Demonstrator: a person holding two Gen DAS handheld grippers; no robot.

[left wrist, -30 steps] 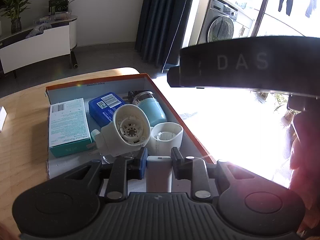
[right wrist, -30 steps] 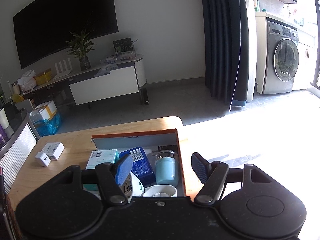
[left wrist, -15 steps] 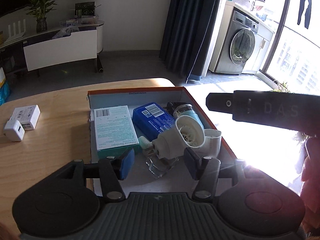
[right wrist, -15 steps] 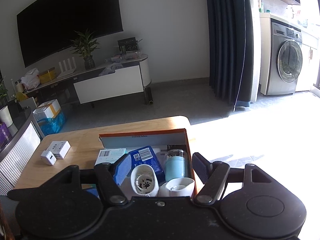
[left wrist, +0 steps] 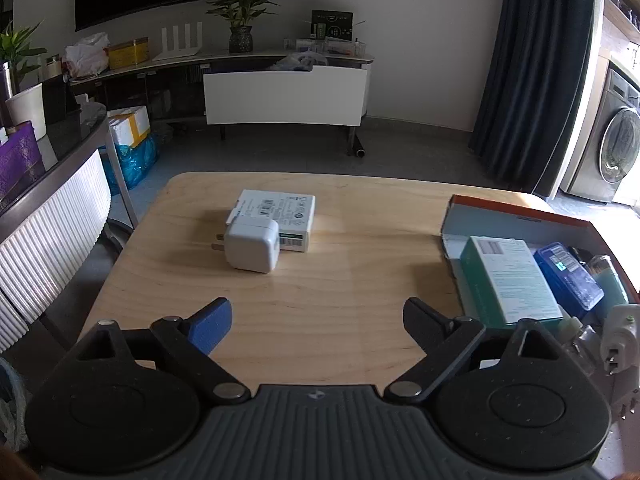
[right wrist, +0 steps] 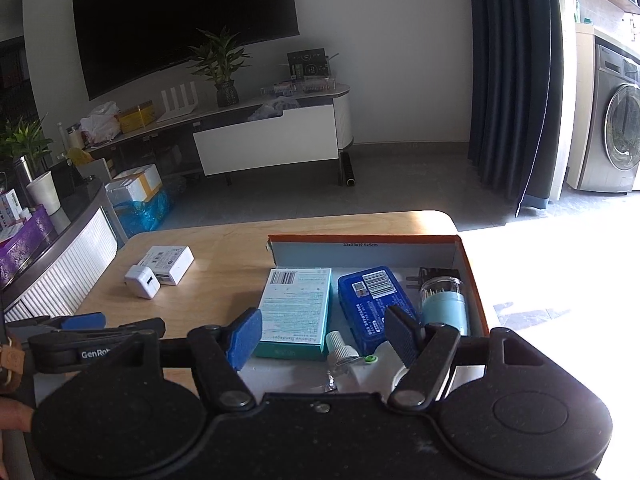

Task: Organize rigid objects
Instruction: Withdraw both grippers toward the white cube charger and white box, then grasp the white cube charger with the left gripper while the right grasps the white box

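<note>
left gripper [left wrist: 316,320] hangs low over the wooden table [left wrist: 352,280], jaws spread wide with nothing between them, and it looks straight ahead at the white charger plug [left wrist: 252,249], which sits touching the near corner of the flat white box [left wrist: 278,216]. those two are the only loose pieces out on the bare wood, well apart from the orange-rimmed box [right wrist: 472,276] on the right, so they look like the next ones to collect. inside that box things are packed side by side: the teal bandage carton [right wrist: 296,312], the blue case [right wrist: 374,300] next to it, then the pale blue jar [right wrist: 444,304] against the right wall, with a small dropper bottle [right wrist: 340,354] lying at the near end. right gripper [right wrist: 320,334] hovers above the near end of the box, tilted down toward it, jaws also apart and gripping nothing. my read: the left side is lined up level for a reach at the plug, while the right waits over the box.
</note>
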